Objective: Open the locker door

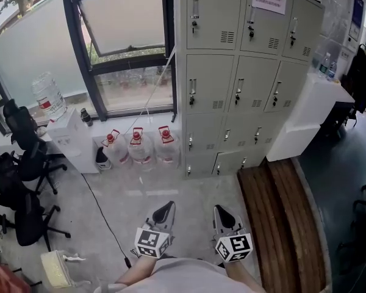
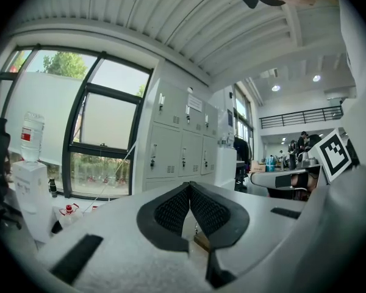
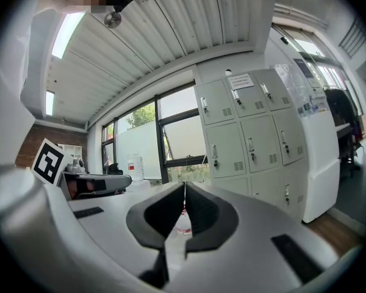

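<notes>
**Grey lockers [image 1: 244, 72] well ahead, both grippers closed on nothing**

You hold the left gripper [image 1: 168, 207] and the right gripper [image 1: 218, 210] low in front of your body, side by side, both pointing toward the lockers. In the left gripper view the black pads [image 2: 171, 209] are pressed together at the tips, with nothing between them. The right gripper view shows the same for its pads [image 3: 206, 212].

The lockers stand well apart from both grippers, across a stretch of pale floor [image 1: 171, 188]. Every one of the locker doors [image 1: 210, 84] that you can see is closed (each has a small handle [image 1: 193, 92] near one edge).

To the left of the lockers, three water jugs [image 1: 140, 146] with red caps stand on the floor under the window [image 1: 122, 35]. A white water dispenser [image 1: 70, 136] stands further left. A wooden platform [image 1: 280, 215] lies to the right of the right gripper.
</notes>
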Available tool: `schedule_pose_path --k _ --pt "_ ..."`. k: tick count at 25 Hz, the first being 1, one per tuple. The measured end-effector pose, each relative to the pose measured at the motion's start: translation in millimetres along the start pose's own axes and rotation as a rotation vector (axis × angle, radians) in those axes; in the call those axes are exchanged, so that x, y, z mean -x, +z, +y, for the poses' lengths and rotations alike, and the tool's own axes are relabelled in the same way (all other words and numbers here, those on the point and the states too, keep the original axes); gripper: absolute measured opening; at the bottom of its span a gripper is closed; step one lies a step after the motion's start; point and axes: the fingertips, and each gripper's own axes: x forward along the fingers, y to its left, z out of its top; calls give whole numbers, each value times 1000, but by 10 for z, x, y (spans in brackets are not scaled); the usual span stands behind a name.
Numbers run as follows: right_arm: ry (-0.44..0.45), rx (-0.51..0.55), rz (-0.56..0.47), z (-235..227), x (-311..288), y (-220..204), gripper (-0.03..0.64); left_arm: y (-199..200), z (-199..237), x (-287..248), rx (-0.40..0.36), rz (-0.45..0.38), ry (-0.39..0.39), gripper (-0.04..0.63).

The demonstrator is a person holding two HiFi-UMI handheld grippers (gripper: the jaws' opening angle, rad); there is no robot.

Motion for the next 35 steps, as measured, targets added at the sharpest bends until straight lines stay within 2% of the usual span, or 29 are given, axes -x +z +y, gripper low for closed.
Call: schedule_pose_path --k 9,17,24,30,35 --pt "41 -11 5 -370 -62 -24 14 44 -161 -273 -25 -12 49 9" --pt "42 -17 8 -611 -558 -63 14 76 290 -753 -22 -26 79 9" --pt "16 3 34 -732 -1623 -83 14 102 1162 -1543 12 -34 54 9" --pt "-38 32 17 -784 -2934 139 14 375 2320 -2312 -2 -41 14 9" --pt "-77 51 -13 -866 -3772 391 14 680 3206 -2855 -32 -70 24 9"
